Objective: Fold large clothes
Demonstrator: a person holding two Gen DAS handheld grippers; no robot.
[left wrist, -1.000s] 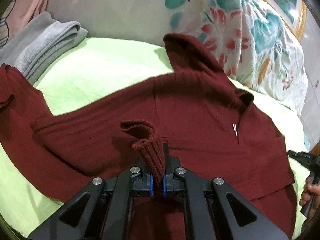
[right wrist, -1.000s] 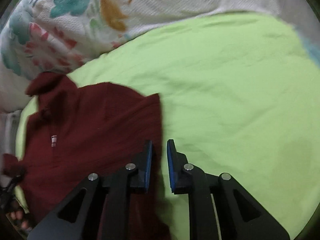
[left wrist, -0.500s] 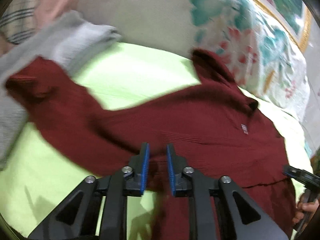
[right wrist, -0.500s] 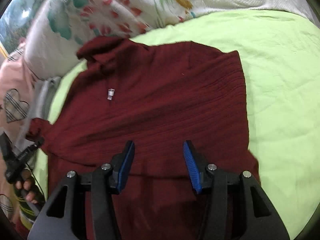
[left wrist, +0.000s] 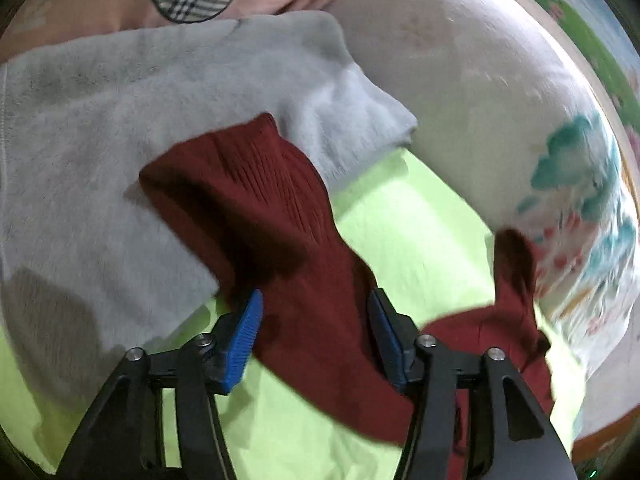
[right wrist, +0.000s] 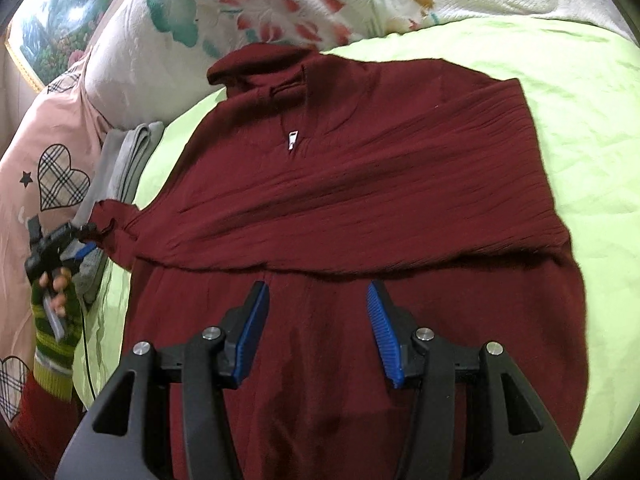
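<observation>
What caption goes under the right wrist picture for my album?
Open right gripper above a dark red knitted sweater spread on a lime green bedsheet.

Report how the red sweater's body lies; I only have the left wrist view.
Observer: The red sweater lies spread on the green sheet, collar toward the floral pillow, with a fold running across its chest.
Operator: Give me the right gripper.
Observer: The right gripper is open above the sweater's lower half, gripping nothing.
Operator: Say who carries my left gripper.
Observer: A hand in a green striped cuff holds the left gripper, jaws opening, at the sleeve end.
</observation>
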